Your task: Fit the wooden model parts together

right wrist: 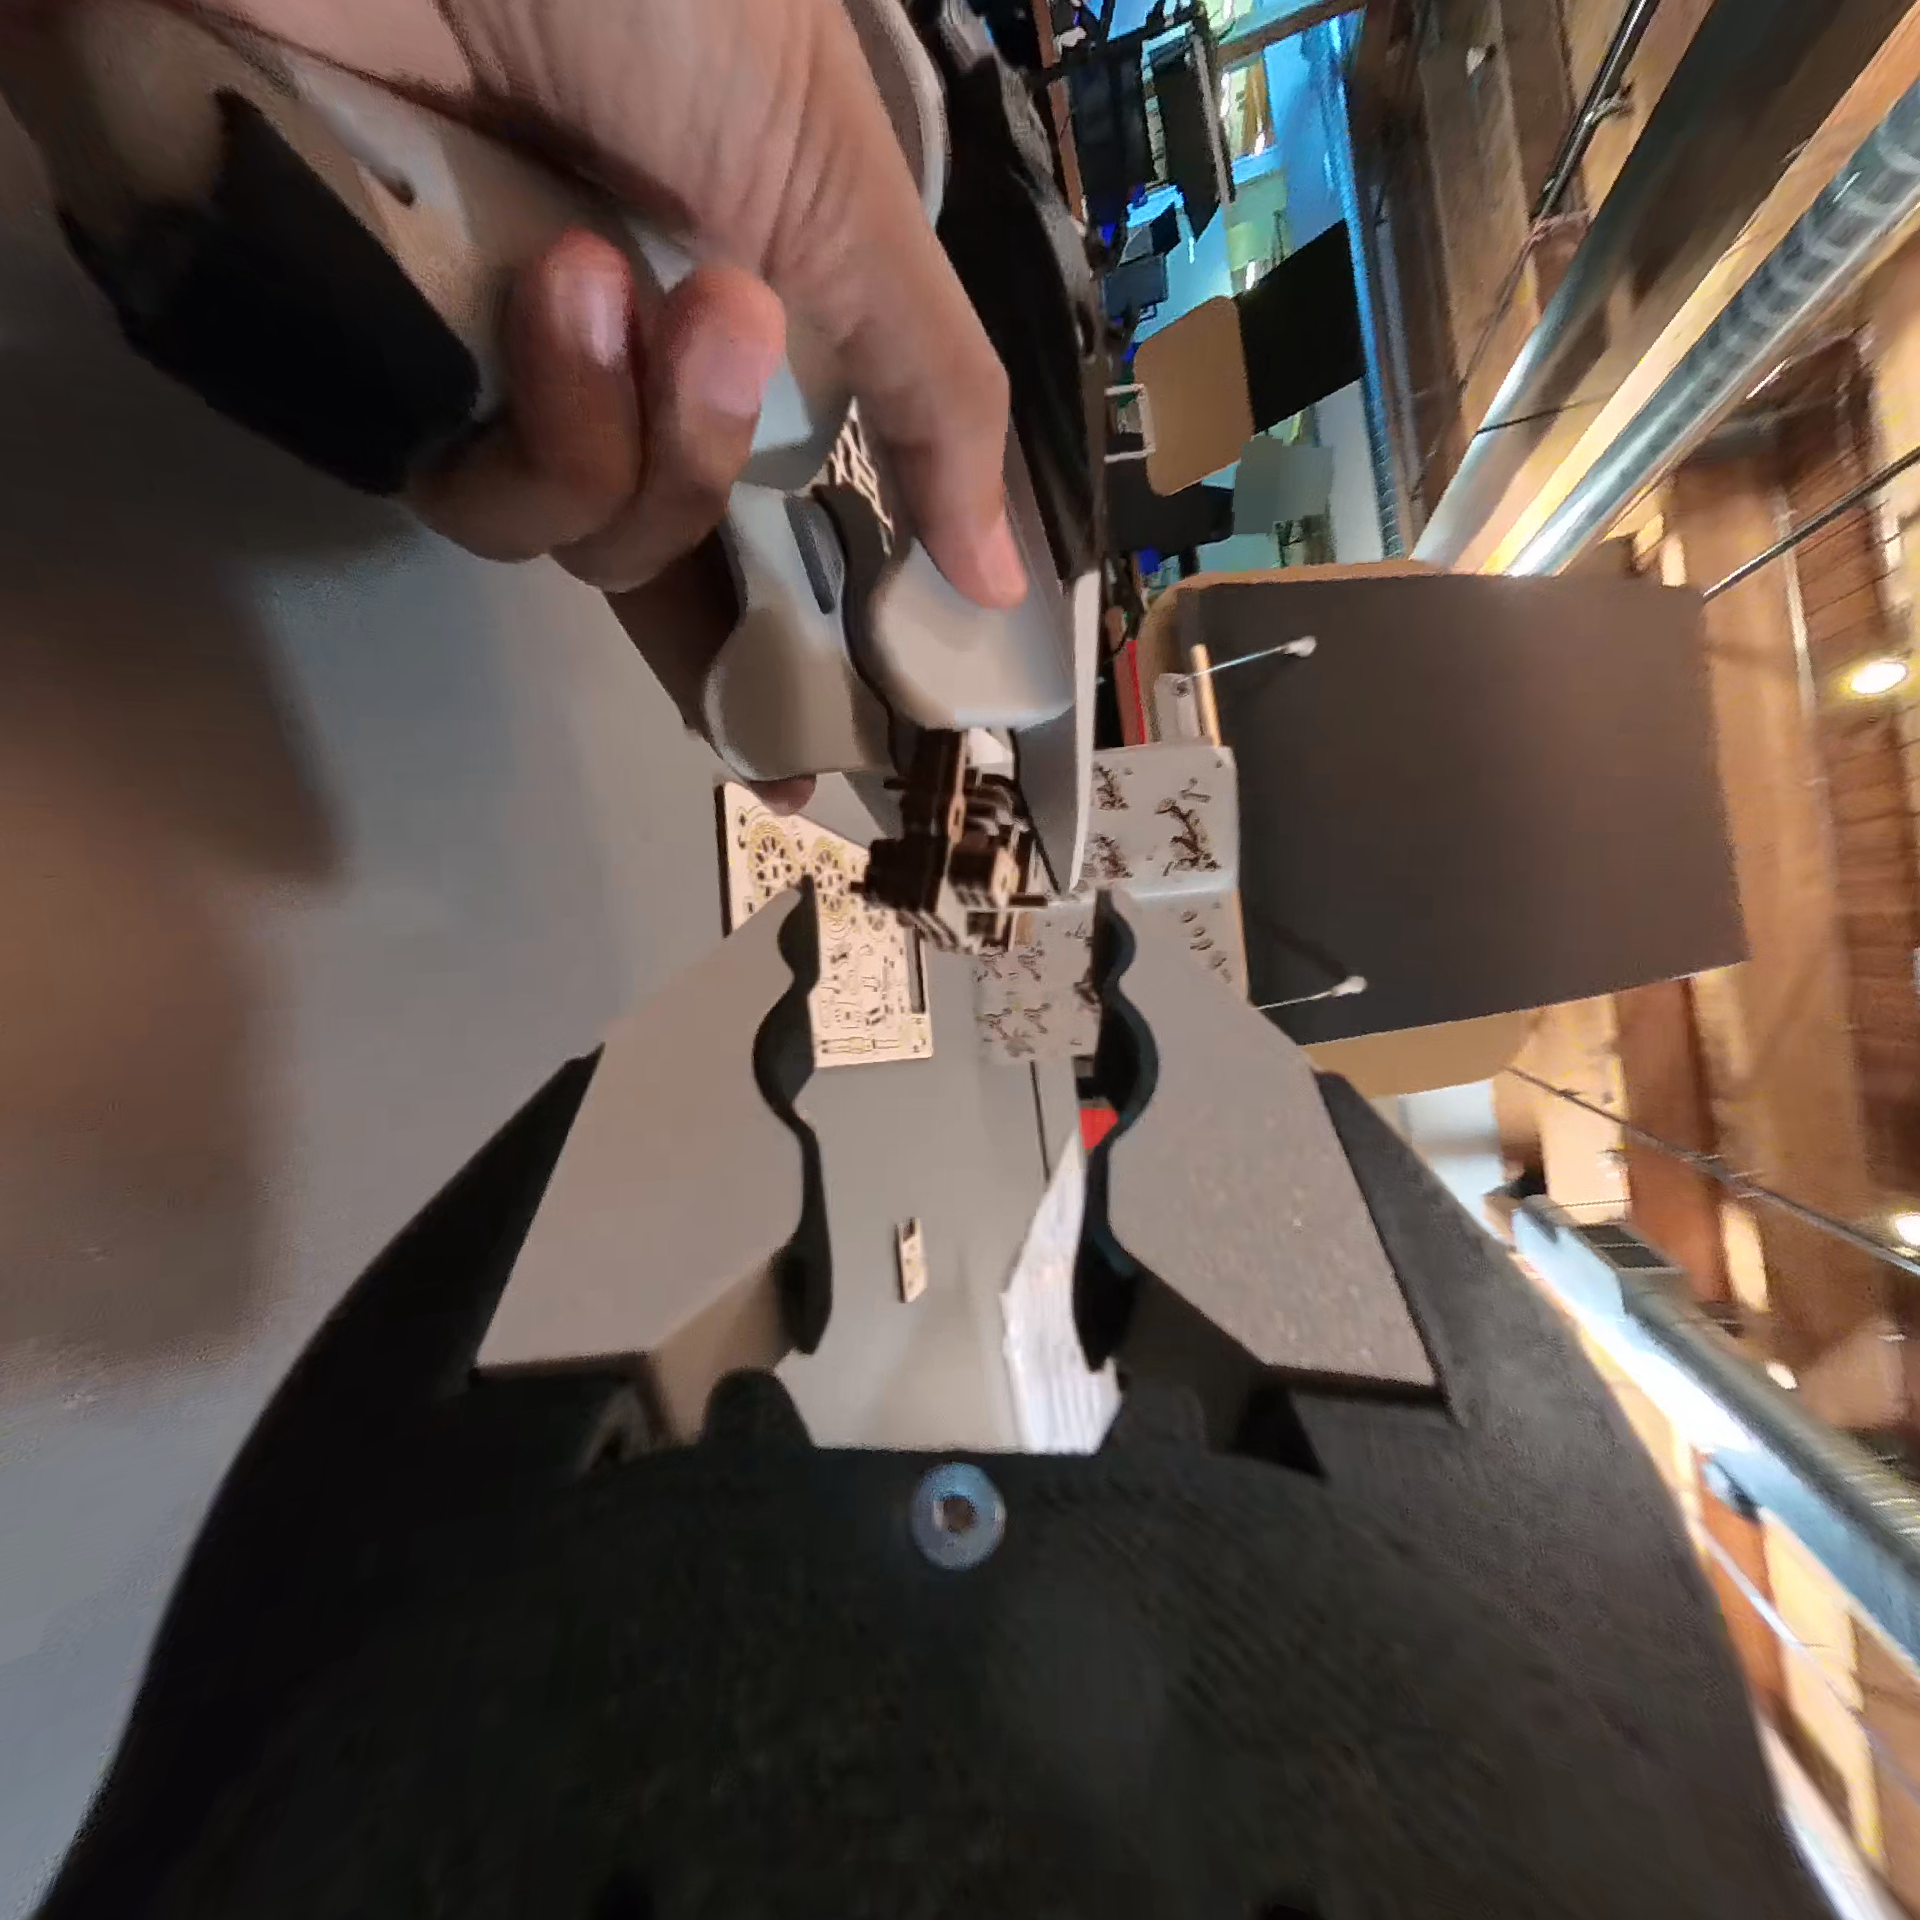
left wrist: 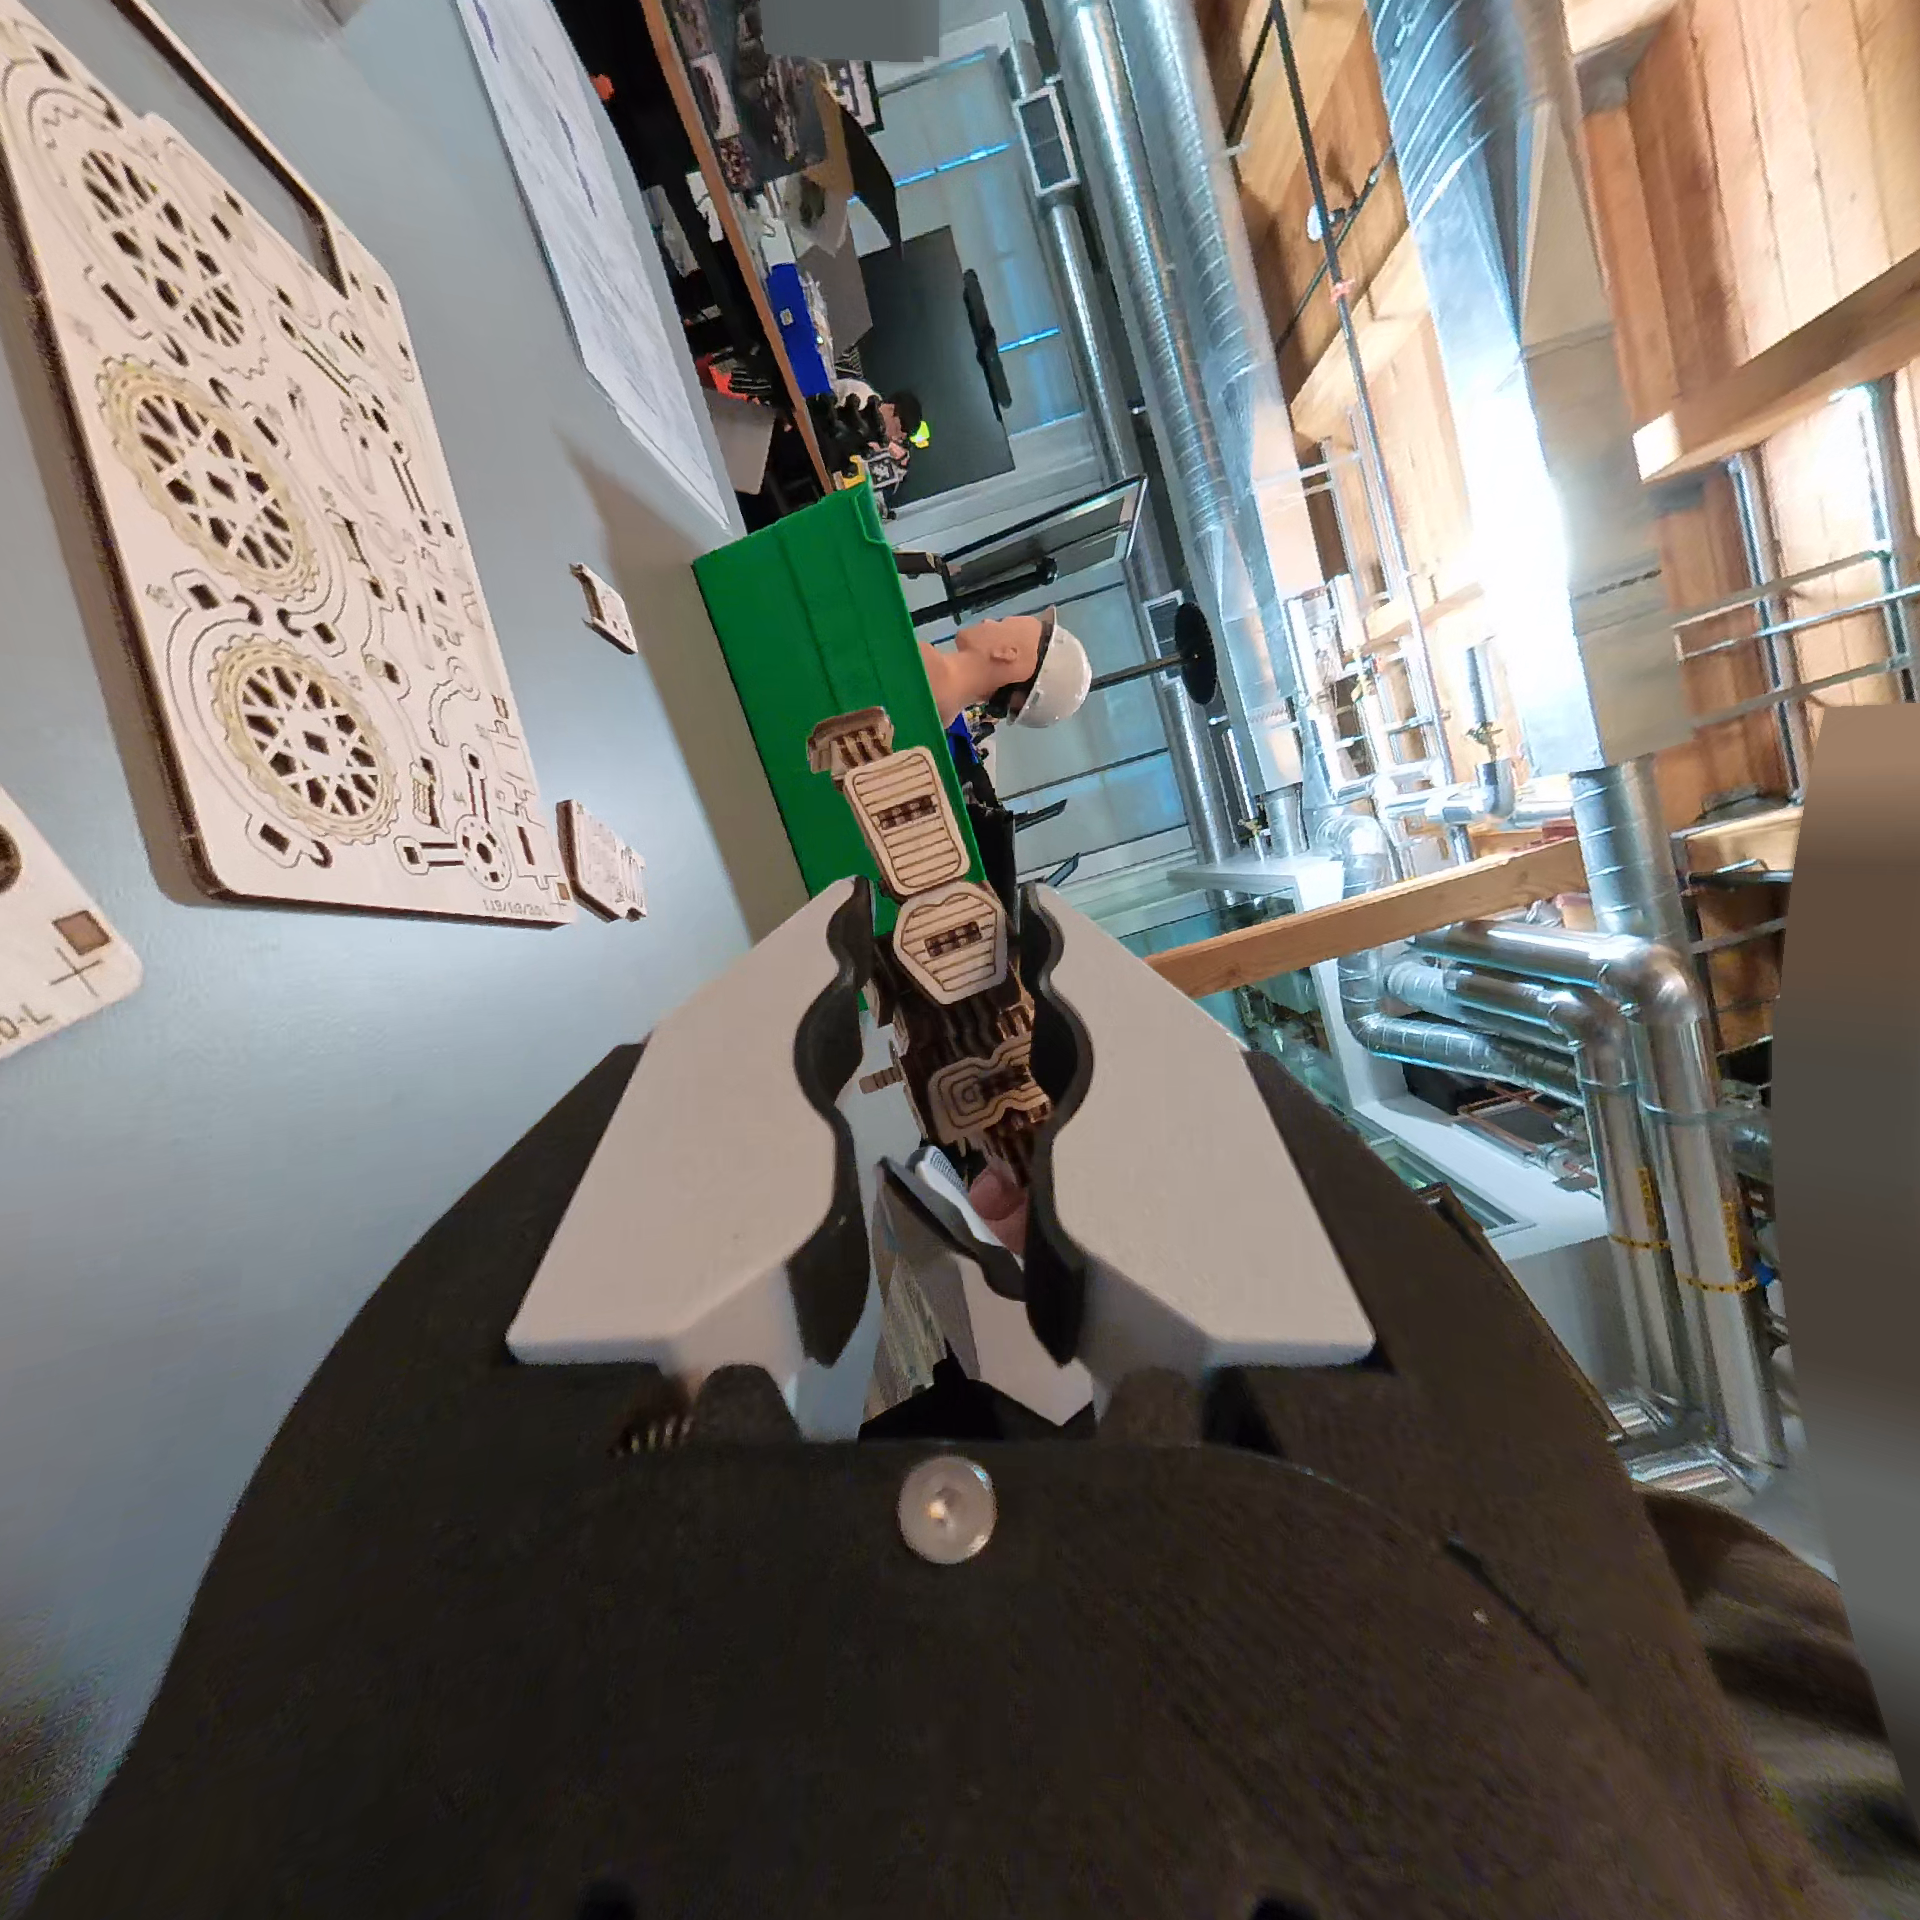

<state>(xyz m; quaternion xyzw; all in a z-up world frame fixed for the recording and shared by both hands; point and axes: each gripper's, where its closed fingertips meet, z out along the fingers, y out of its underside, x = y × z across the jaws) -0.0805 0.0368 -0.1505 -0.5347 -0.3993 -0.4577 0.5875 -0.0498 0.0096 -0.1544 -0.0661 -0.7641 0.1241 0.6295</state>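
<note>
My left gripper [left wrist: 945,920] is shut on a wooden model assembly [left wrist: 902,821] of layered dark and pale laser-cut parts. The assembly sticks out past the fingertips, off the grey table [left wrist: 125,1195]. In the right wrist view a hand [right wrist: 727,260] holds that left gripper [right wrist: 935,665] with the assembly [right wrist: 935,862] in its jaws. My right gripper [right wrist: 954,914] is open and empty. Its fingertips are just short of the assembly, one on each side. A wooden parts sheet [left wrist: 239,540] lies on the table and also shows in the right wrist view [right wrist: 831,935].
Two small loose wooden pieces [left wrist: 603,608] [left wrist: 603,857] lie beside the sheet, and a second sheet's corner [left wrist: 52,935] is at the left. A green box [left wrist: 821,665] stands behind. A small piece [right wrist: 911,1257], a paper [right wrist: 1049,1320] and a patterned grey box [right wrist: 1164,831] are on the table. Less than 4 cm separates the two grippers' tips.
</note>
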